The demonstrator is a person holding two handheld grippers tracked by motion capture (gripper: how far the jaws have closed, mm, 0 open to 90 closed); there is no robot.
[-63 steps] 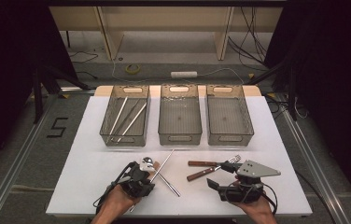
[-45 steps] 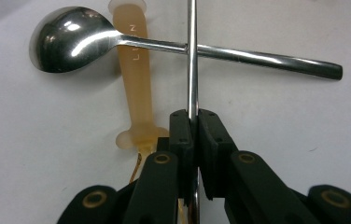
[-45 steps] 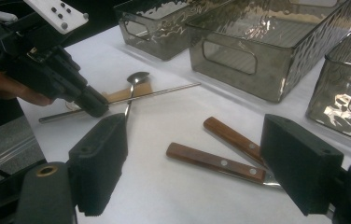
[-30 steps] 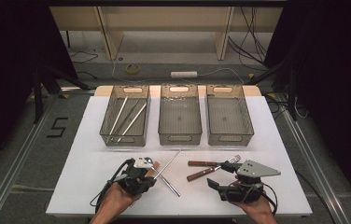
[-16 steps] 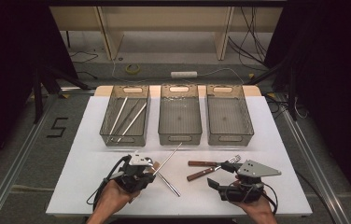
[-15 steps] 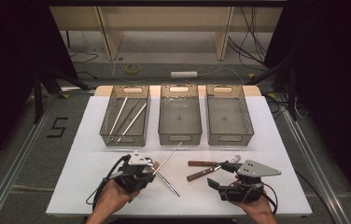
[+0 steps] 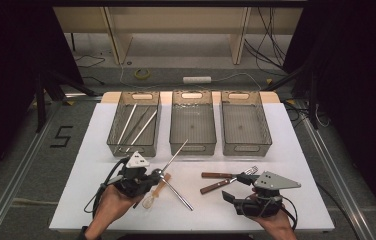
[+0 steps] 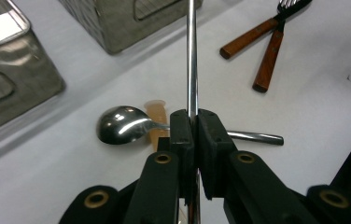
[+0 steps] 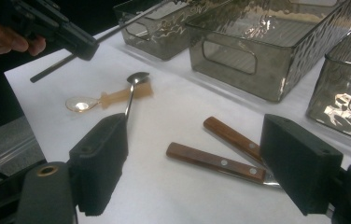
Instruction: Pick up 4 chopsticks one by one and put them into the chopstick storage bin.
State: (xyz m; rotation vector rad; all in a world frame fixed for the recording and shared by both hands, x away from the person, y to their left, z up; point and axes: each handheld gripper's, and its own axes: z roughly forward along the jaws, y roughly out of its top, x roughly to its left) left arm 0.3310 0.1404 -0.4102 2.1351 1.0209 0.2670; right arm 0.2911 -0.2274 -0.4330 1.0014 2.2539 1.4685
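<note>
My left gripper [image 7: 148, 179] is shut on a thin metal rod [image 7: 176, 152] and holds it off the white table, its far tip pointing toward the middle bin [image 7: 192, 145]. In the left gripper view the rod [image 8: 191, 56] runs straight up between the closed pads [image 8: 183, 135]. Beneath it lie a metal spoon [image 8: 120, 128] and an amber plastic spoon [image 8: 156, 112]. My right gripper [image 7: 232, 189] rests open on the table beside two wooden-handled forks [image 7: 221, 180]. Its own view shows the wide-apart jaws around the handles [image 9: 220, 161].
Three smoky clear bins stand in a row at the back: the left bin [image 7: 121, 145] holds several metal rods [image 7: 136, 120], and the right bin [image 7: 246, 146] looks empty like the middle one. The table's front edge [image 7: 176, 229] runs just below both hands.
My left gripper has risen with the rod, lifting it off the table where it lay crossed with the metal spoon. The right gripper has stayed still.
</note>
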